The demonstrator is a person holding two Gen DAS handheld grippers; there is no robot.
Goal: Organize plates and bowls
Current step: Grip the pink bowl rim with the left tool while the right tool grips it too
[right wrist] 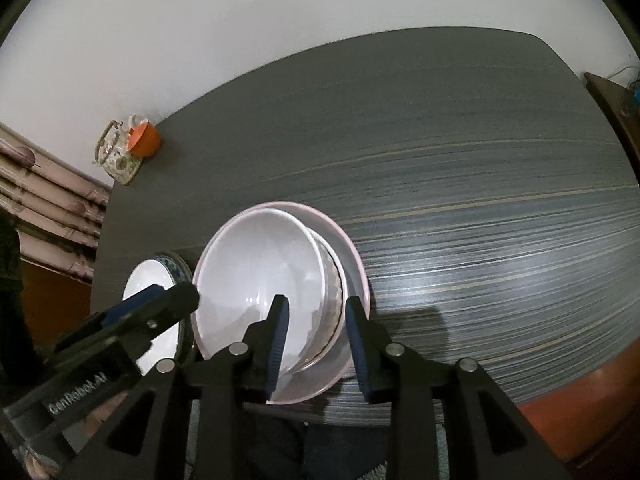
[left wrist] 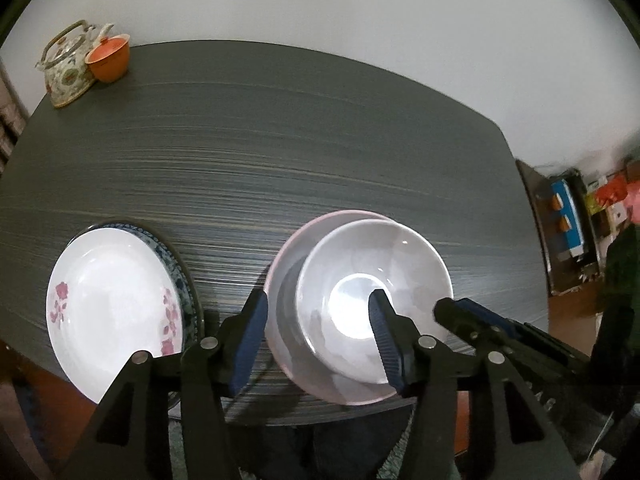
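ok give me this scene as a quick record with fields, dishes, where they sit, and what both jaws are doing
table: dark wood-grain top
bowl stack: white bowl nested in a wider pink-rimmed bowl, near the front edge
plate stack: white floral plate on a blue-patterned plate, beside the bowls
far corner: teapot and orange lidded cup
left gripper: jaws open, straddling the bowls' near rims, pads not pressing
right gripper: jaws open, straddling the bowl rims on the other side, no grip

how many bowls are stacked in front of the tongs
3 visible: a wide pink-rimmed bowl on the table, a gold-trimmed bowl nested in it, and a white bowl on top. More could be hidden inside the stack.
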